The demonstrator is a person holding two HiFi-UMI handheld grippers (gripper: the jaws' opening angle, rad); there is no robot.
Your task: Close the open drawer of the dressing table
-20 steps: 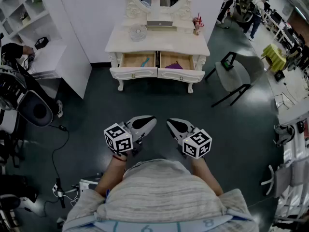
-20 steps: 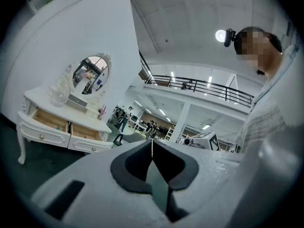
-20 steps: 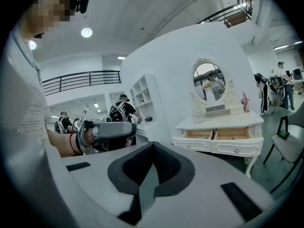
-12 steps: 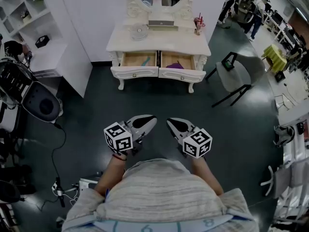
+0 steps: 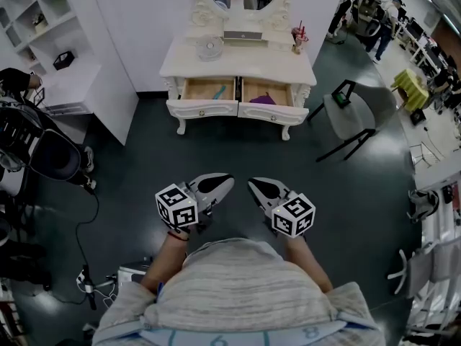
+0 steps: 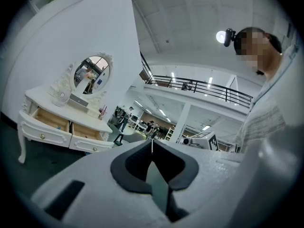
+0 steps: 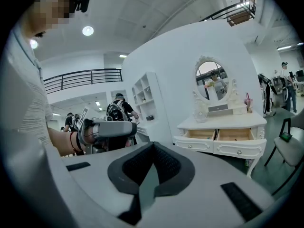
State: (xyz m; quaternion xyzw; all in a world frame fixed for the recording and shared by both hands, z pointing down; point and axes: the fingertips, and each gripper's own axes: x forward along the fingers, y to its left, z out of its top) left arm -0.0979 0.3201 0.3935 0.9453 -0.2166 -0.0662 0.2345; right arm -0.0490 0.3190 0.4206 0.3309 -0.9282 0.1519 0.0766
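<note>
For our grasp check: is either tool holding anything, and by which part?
Nothing is held. The left tool and the right tool both have their jaws together on nothing, well away from the white carved dressing table.

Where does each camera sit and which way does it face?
Head view: on the person's head, facing down at the white carved dressing table; left claw, right claw, forearms show.
Left gripper view: on the left claw, table at left; torso shows.
Right gripper view: on the right claw, table at right; left forearm shows.
All share the table's open drawers.
</note>
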